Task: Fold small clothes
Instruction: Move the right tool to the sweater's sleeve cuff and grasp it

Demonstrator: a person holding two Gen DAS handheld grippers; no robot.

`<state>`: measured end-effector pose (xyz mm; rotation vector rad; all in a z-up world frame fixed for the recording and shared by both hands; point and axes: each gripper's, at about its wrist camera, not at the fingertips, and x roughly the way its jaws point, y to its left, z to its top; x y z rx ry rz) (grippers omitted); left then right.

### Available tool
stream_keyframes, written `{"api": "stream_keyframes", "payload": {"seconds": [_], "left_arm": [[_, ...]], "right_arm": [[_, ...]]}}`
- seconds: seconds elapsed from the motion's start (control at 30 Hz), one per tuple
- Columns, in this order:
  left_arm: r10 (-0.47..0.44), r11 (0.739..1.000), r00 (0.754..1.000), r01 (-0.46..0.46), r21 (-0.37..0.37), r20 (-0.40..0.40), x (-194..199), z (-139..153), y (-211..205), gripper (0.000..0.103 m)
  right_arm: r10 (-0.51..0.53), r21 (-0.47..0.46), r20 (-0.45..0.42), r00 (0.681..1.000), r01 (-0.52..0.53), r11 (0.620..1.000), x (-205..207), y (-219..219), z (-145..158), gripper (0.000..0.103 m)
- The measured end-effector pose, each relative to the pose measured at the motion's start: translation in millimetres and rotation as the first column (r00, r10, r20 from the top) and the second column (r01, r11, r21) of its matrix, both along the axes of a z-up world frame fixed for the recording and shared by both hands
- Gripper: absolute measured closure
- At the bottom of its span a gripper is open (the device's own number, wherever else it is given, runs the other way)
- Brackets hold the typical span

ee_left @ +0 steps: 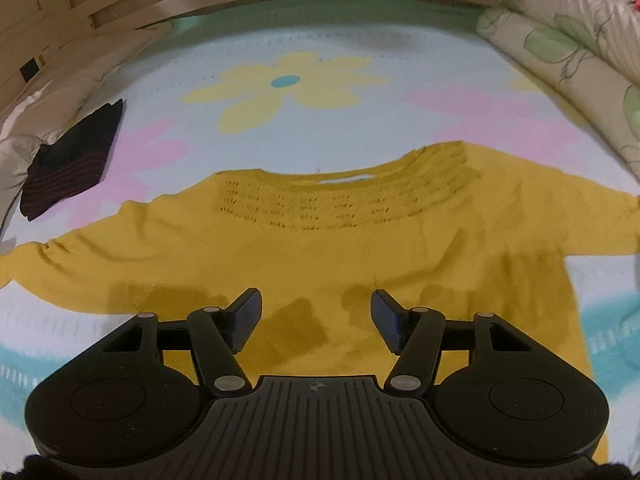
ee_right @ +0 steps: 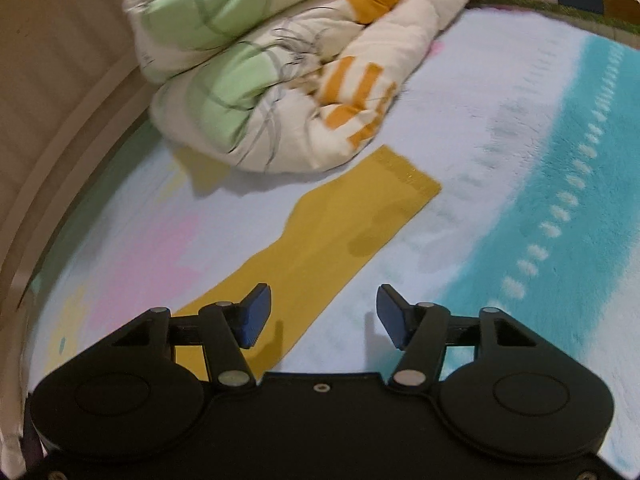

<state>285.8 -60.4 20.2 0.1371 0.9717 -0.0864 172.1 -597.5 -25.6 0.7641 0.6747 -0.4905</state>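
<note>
I see the flowered blanket (ee_left: 304, 80) covering the bed, with bare room beyond the collar. The rolled quilt (ee_right: 280, 64) crowds its far edge, just beside the sleeve end. The yellow sweater (ee_left: 320, 248) lies flat, both sleeves spread out, near a folded dark garment (ee_left: 72, 160). My left gripper (ee_left: 316, 320) hovers above the body, 2 fingers apart, nothing held. My right gripper (ee_right: 324, 316) straddles the sleeve (ee_right: 320, 248) edge, open too.

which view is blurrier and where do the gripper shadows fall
Right wrist view is blurrier: the rolled floral quilt and flower-print blanket smear. Left wrist view is sharper, edges bowed by fisheye. Shadows fall on the mustard yellow knitted sweater in the left view, across its sleeve in the right.
</note>
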Motion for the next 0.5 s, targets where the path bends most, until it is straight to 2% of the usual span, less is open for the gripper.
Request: {"api": "stream_keyframes", "payload": {"seconds": [0.23,0.37,0.43,0.5], "left_arm": [[0.001,0.999,1.000,0.000,0.046,-0.027,8.3,-15.5,6.2,0.044],[0.018,0.999,0.999,-0.016,0.049,-0.028,12.7,-18.6,12.1,0.044],[0.025,0.999,0.999,-0.024,0.048,-0.034,15.1,-20.4,14.4,0.044],[0.032,0.998,0.999,-0.030,0.054,-0.038,17.3,-22.2,16.4,0.044]], "right_arm": [[-0.088,0.066,0.023,0.996,0.086,0.994,16.5,-21.9,-32.1,0.039],[-0.116,0.082,0.083,0.990,0.109,0.991,23.4,-30.1,-41.7,0.039],[-0.127,0.087,0.092,0.988,0.119,0.989,28.0,-34.9,-43.3,0.042],[-0.136,0.092,0.085,0.987,0.128,0.987,31.8,-40.7,-44.1,0.056]]}}
